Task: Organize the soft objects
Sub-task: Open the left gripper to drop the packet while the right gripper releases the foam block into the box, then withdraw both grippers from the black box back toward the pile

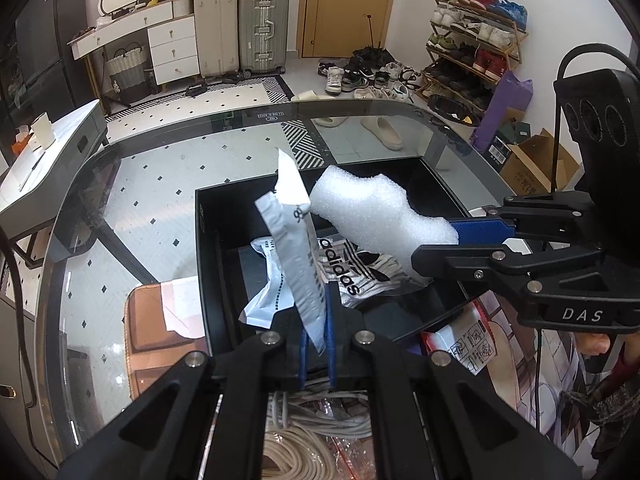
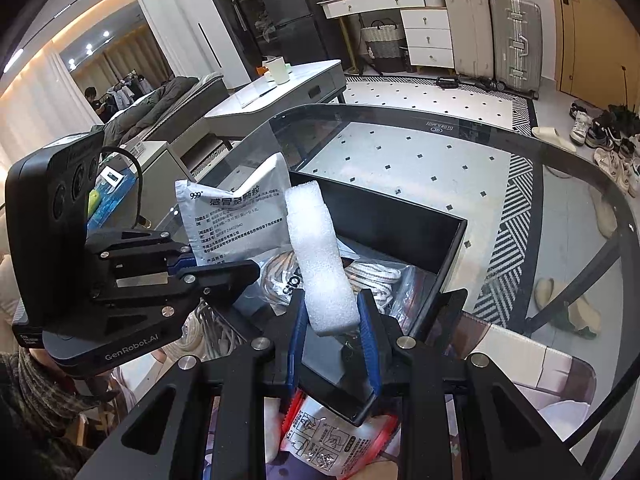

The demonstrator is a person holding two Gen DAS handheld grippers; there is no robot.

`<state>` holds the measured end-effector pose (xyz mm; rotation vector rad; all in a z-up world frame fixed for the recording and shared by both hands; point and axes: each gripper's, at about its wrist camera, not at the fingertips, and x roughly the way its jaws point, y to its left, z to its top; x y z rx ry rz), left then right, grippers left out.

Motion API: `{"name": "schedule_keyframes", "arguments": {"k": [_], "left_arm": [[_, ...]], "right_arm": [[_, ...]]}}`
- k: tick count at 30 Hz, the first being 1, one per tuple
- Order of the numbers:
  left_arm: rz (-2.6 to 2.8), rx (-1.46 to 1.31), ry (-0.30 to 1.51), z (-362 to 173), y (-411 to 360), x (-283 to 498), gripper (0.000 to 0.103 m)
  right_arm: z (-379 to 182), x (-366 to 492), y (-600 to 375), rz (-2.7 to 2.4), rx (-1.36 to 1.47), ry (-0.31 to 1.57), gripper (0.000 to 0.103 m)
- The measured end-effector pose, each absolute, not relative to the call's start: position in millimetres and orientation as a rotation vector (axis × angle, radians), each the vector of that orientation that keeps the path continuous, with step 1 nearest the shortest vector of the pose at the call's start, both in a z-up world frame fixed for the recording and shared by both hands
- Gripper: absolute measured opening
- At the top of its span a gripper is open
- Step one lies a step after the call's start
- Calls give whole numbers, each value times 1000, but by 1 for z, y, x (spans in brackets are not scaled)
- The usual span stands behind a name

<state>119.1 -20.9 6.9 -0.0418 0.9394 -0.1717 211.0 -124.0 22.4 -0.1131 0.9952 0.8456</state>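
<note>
The left gripper point(image 1: 316, 344) pinches a light, floppy medicine sachet point(image 1: 298, 248) by its lower edge, at frame centre. The right gripper point(image 2: 334, 320) squeezes a soft white foam block point(image 2: 320, 264) at one end, above the black box point(image 2: 452, 248).

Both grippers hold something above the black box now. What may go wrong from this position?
1. The left gripper pinches only the bottom edge of the white sachet, so it may slip out and miss the black box.
2. The white foam piece in the right gripper sticks far out and lies close to the sachet; they may bump when released.
3. The box sits on a glass table; a push may slide it.
</note>
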Motion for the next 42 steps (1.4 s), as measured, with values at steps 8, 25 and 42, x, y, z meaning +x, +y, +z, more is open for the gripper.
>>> {"name": "schedule_keyframes", "arguments": {"k": [8, 25, 42], "left_arm": [[-171, -31, 949, 6, -19, 124, 4], [-176, -1, 923, 17, -17, 109, 45], [-153, -56, 868, 33, 5, 75, 85]], "right_arm": [[22, 208, -126, 837, -107, 997, 26], [44, 196, -126, 827, -108, 961, 53], [57, 169, -161, 775, -86, 964, 92]]}}
